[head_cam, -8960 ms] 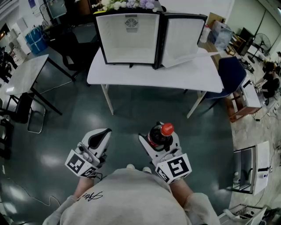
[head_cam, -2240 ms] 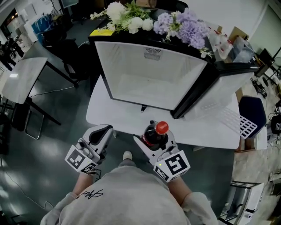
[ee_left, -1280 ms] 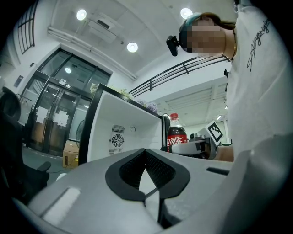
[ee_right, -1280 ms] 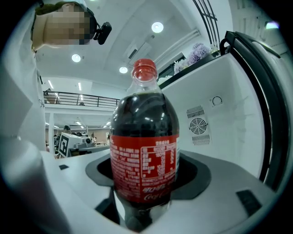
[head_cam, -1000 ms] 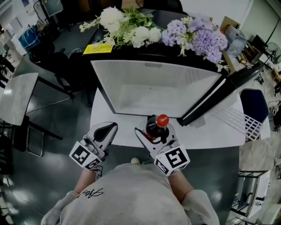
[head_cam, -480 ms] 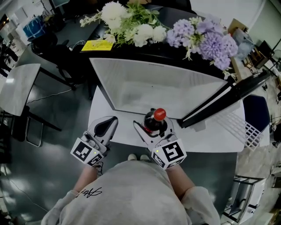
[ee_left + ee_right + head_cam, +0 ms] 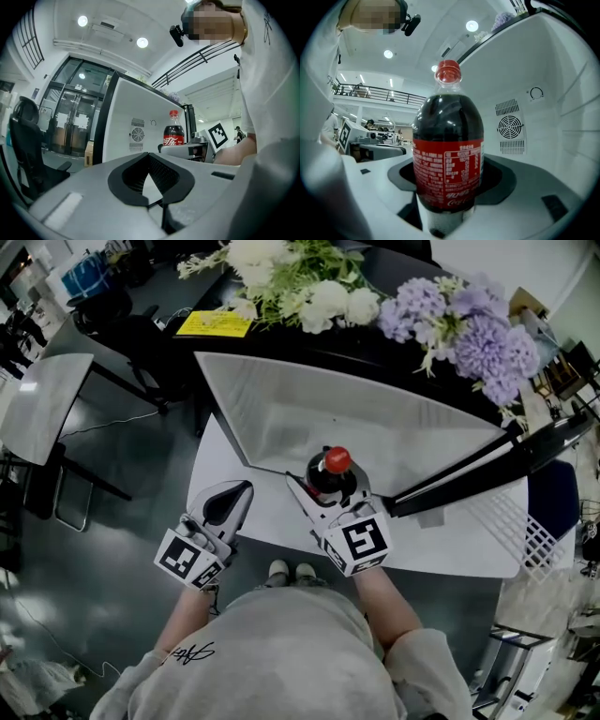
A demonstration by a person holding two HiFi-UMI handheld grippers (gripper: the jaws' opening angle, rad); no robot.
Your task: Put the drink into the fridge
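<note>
A cola bottle (image 7: 335, 468) with a red cap stands upright in my right gripper (image 7: 330, 488), which is shut on its lower body. It sits at the front edge of the open fridge (image 7: 375, 423), whose white inside is bare. In the right gripper view the bottle (image 7: 447, 159) fills the middle, with the fridge's back wall and fan vent (image 7: 511, 126) behind it. My left gripper (image 7: 228, 505) hangs shut and holds nothing, left of the bottle over the table's edge. In the left gripper view the bottle (image 7: 174, 133) shows in front of the fridge (image 7: 133, 126).
The fridge stands on a white table (image 7: 459, 549). Its door (image 7: 506, 460) swings open to the right. White and purple flowers (image 7: 375, 292) and a yellow sheet (image 7: 214, 324) lie on top. A grey table (image 7: 42, 404) stands at left and a blue chair (image 7: 565, 493) at right.
The person has walked up to the fridge. My right gripper has carried the bottle forward from over the floor to the fridge's opening. The left gripper came along, still shut.
</note>
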